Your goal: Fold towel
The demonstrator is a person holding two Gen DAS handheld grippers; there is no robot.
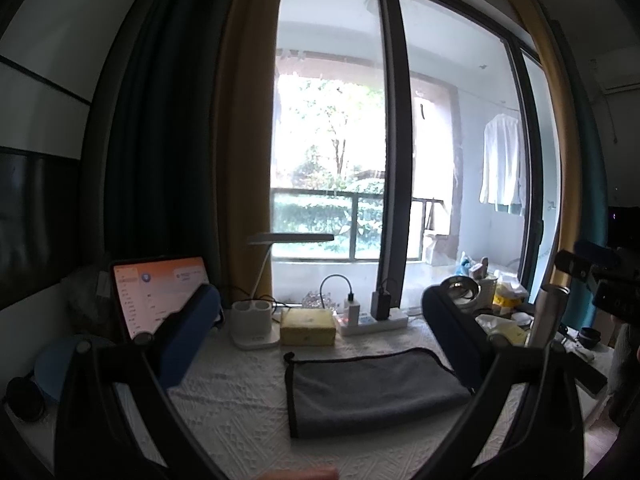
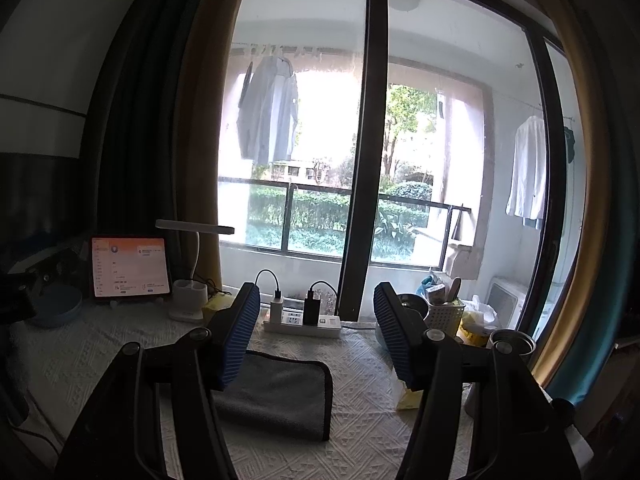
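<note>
A grey towel [image 1: 372, 392] with black trim lies folded flat on the white textured tablecloth [image 1: 240, 400]. It also shows in the right wrist view [image 2: 280, 396], partly hidden behind the left blue finger. My left gripper [image 1: 320, 320] is open and empty, held above and short of the towel, its blue fingers [image 1: 188, 340] wide apart. My right gripper [image 2: 316, 336] is open and empty, above the towel's right part. The right gripper's body shows at the right edge of the left wrist view [image 1: 600, 276].
At the table's back stand a lit tablet [image 1: 160, 296], a white desk lamp [image 1: 256, 320], a yellow box [image 1: 307, 326] and a power strip with chargers [image 2: 302, 322]. Right side holds a metal cup [image 2: 512, 344], a basket [image 2: 444, 314] and a blue bowl [image 2: 56, 308] at left.
</note>
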